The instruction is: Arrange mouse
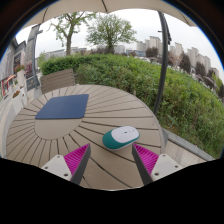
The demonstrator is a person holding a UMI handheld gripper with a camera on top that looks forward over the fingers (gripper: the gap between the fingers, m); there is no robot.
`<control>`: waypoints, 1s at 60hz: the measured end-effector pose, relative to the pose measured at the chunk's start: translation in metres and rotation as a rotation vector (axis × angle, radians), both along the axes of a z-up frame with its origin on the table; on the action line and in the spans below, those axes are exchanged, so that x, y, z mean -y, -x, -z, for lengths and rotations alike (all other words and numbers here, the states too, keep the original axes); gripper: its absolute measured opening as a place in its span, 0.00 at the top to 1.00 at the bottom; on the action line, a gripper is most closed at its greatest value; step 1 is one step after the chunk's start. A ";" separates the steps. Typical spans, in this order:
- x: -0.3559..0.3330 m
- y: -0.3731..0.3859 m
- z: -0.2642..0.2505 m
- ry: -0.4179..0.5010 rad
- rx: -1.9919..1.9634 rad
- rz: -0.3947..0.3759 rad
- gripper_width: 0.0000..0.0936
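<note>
Magenta-padded gripper, fingers spread wide and holding nothing, poised over a round slatted wooden table. Just ahead of the fingers, slightly toward the right one, lies a teal-and-white computer mouse; well beyond it, to the left, a dark blue rectangular mouse pad. A good grasp likely requires centring the gap on the mouse, descending squarely, then closing across its narrow flanks before carrying it to the pad.

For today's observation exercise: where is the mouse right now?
The mouse lies on the round slatted table, just ahead of the open jaws' right finger, with the dark blue mouse pad beyond it to the left.
</note>
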State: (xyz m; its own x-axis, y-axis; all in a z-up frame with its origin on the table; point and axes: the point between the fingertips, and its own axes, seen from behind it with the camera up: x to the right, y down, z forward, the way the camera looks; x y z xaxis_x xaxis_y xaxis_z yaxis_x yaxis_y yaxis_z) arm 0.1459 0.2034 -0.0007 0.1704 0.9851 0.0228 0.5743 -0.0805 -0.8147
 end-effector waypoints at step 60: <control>0.006 0.093 0.013 0.004 0.054 -0.110 0.51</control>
